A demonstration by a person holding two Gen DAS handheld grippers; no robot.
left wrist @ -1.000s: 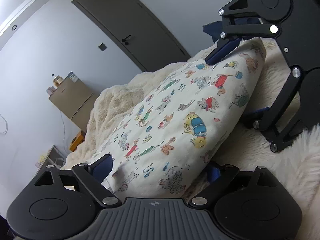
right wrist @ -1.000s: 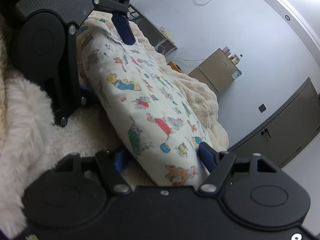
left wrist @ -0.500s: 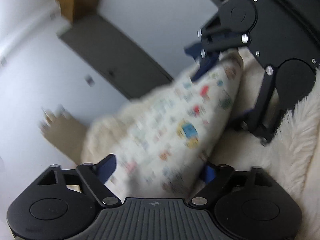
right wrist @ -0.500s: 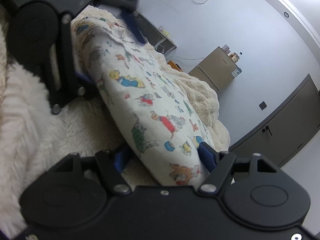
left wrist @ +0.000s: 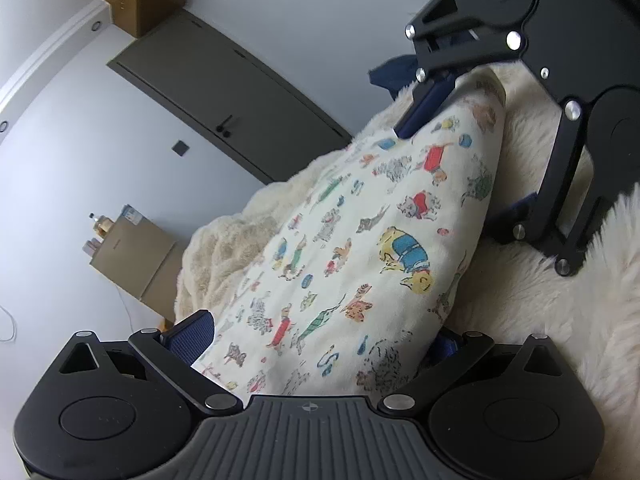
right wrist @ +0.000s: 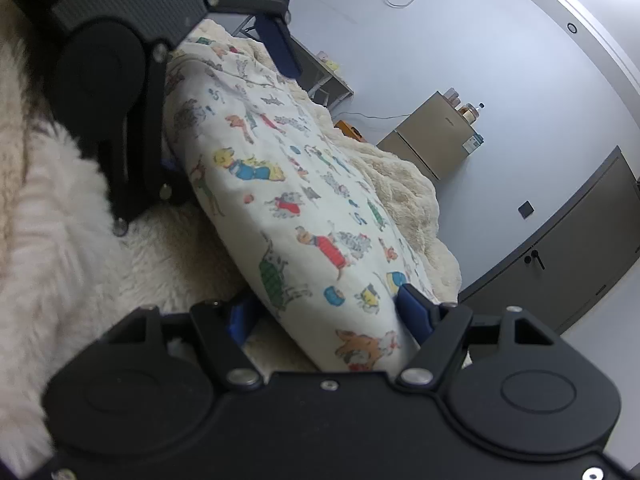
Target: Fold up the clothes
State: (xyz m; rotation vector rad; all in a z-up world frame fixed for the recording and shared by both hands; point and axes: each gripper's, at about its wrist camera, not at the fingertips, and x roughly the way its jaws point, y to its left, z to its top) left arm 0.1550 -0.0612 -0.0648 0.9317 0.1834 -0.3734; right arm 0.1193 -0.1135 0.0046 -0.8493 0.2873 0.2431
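Cartoon-animal print garment bunched in a ridge on cream fluffy blanket, spanning between both tools. Left gripper spread wide, jaws just opened further, cloth between them, upper pad clear of it. Right gripper clamped on the garment's other end, blue pads pressing fabric.

Pale walls — grey double doors
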